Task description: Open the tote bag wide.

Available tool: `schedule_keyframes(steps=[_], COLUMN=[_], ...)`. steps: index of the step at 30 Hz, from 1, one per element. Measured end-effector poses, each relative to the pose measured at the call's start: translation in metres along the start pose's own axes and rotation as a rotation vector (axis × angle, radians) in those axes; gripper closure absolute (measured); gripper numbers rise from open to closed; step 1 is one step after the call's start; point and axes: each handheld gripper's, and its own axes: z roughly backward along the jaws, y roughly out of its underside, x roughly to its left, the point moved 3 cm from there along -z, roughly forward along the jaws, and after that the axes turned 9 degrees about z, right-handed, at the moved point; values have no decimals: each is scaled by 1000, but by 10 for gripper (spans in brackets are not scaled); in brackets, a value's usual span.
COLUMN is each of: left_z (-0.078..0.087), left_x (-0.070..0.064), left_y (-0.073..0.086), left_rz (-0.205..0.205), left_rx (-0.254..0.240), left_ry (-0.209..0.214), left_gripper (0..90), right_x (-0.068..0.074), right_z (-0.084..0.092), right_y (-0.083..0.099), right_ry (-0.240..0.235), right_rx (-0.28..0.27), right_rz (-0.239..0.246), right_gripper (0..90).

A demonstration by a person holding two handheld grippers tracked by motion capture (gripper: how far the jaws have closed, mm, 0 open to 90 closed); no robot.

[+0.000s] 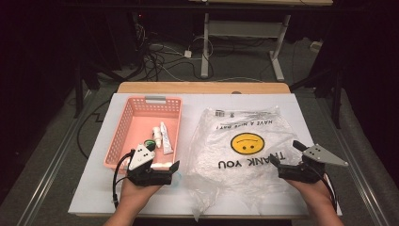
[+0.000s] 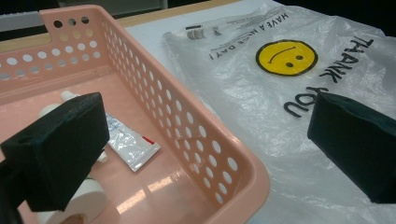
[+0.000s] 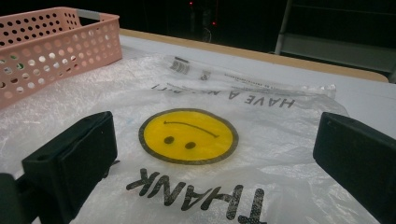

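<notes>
Both the left gripper (image 1: 157, 172) and right gripper (image 1: 288, 157) hover wide open and empty over the thin clear plastic bag (image 1: 244, 146) lying flat beside the pink perforated basket (image 1: 123, 127) — flimsy, slippery stuff, I'd say, best pinched at its near edge.

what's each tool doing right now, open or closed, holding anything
Left tool: open, holding nothing, at the pink basket's near corner.
Right tool: open, holding nothing, over the plastic bag.

The left gripper (image 2: 205, 149) has its jaws wide apart at the lower corners of the frame. Between them is the pink basket (image 2: 196, 126), with a foil sachet (image 2: 128, 142) inside. At the upper right lies a plastic bag (image 2: 261, 88) with a yellow smiley (image 2: 286, 57)
</notes>
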Motion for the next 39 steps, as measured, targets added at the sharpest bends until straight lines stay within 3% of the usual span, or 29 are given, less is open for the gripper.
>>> schedule_keyframes(steps=[15,28,32,39], left_z=[-2,-1,0,0], left_x=[2,1,1,1], left_y=[-1,-2,-2,-2], left_rz=[-7,-13,-10,-8], left_rx=[12,14,11,10], left_ry=[-2,1,1,0], left_gripper=[0,0,0,0], right_x=[-2,-34,-51,-66], right_z=[5,21,26,22], right_y=[-2,-1,5,17], right_ry=[6,68,92,108], right_rx=[8,46,64,114], right_rz=[1,-40,-81,-117], right_gripper=[1,51,95,160])
